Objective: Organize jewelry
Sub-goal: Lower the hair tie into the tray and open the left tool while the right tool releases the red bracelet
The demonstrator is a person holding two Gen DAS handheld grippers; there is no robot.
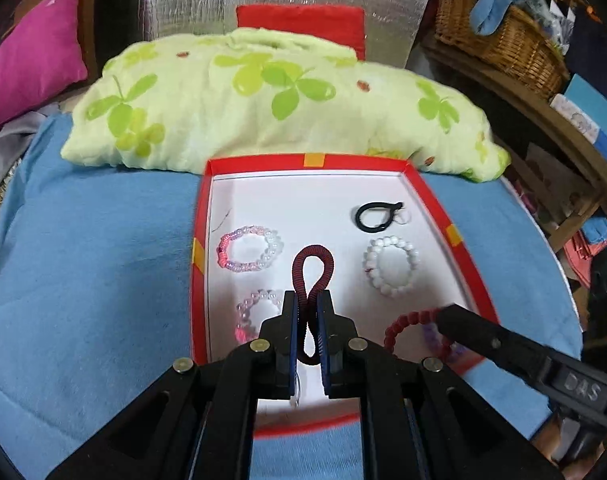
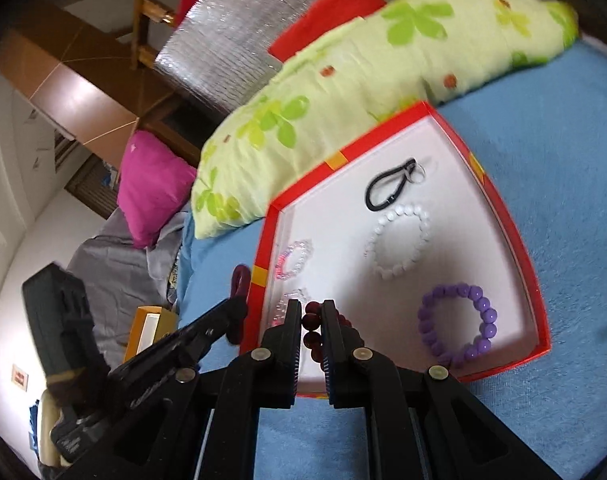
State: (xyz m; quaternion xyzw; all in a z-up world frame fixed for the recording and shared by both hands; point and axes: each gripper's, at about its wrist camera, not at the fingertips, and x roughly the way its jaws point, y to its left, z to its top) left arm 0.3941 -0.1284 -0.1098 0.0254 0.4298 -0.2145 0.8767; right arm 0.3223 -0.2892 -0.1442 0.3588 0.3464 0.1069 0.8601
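1. Now clamped: left claw on a dark red braided band, its loop above the red-rimmed white tray.
2. Clamped too: right claw on a dark red bead bracelet, over the tray's near edge.
3. Lying in the tray: white bead bracelet, purple bracelet, black hair tie, pink bead bracelet.
4. Under the tray: blue blanket; behind, a green leaf-print pillow.

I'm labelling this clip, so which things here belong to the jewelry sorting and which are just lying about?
Job:
red box
dark red hair tie
dark red bead bracelet
purple bead bracelet
white bead bracelet
pink bead bracelet
black hair tie

Lying about:
green clover pillow
magenta cushion
wicker basket
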